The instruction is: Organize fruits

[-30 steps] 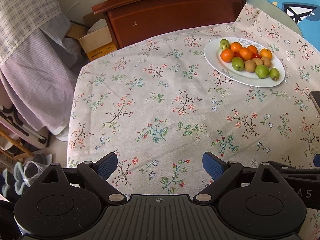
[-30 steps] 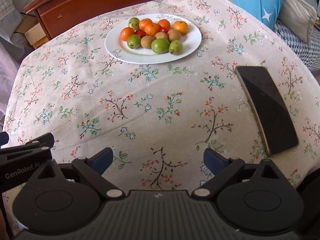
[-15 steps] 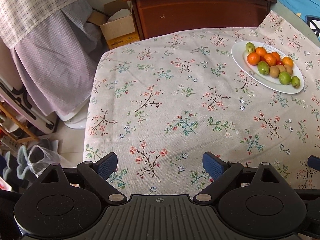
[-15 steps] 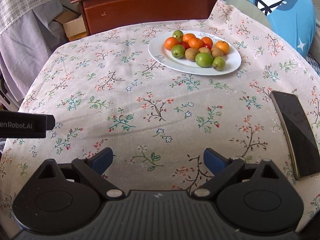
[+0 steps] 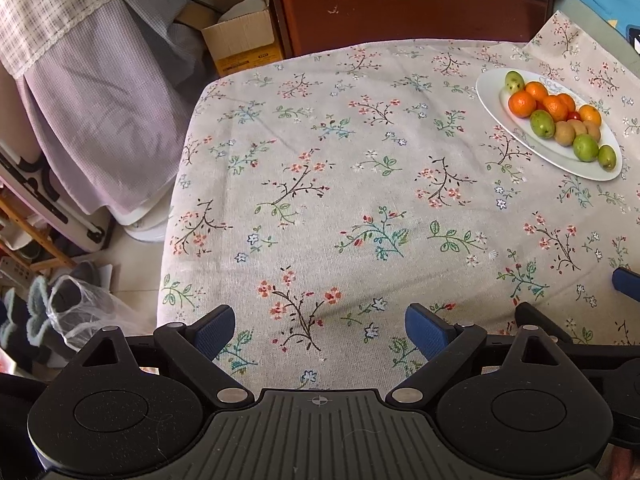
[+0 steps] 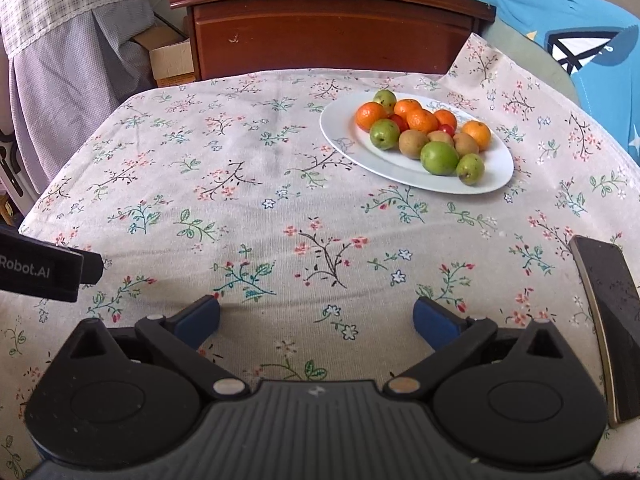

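- Left wrist view: looking down over the left gripper (image 5: 320,330), its blue ribbed pads standing wide apart with only flowered tablecloth (image 5: 360,184) showing between them, holding nothing.
- Sitting far off at the upper right, well apart from the pads: a white oval plate (image 5: 496,110) carrying the fruits (image 5: 560,120), namely round orange mandarins, smooth green ones, fuzzy brown kiwis and a small red one half hidden among them.
- Cutting off at the right edge: one blue pad and black linkage of the right gripper (image 5: 626,284), too little showing to judge from this view alone.
- Compared with a second ago: showing the plate shifted further right and smaller, and more of the floor clutter on the left, including a cardboard box (image 5: 240,44), hanging checked fabric (image 5: 92,92) and a crumpled clear plastic bag (image 5: 76,312).
- Right wrist view: looking over the right gripper (image 6: 316,320), pads spread fully wide after just opening a little further, nothing lying between them but cloth.
- Lying ahead and slightly right on the cloth: the plate (image 6: 348,144) of fruits (image 6: 424,136), nearer and more level than a second ago.
- Resting at the right edge, partly cut off: a dark glossy flat slab (image 6: 612,320), hard to identify.
- Poking in at the left edge: a black bar of the left gripper (image 6: 44,266), its lettering cropped.
- Standing behind the table: a dark polished wooden headboard (image 6: 328,32), and a blue printed cushion (image 6: 580,48).
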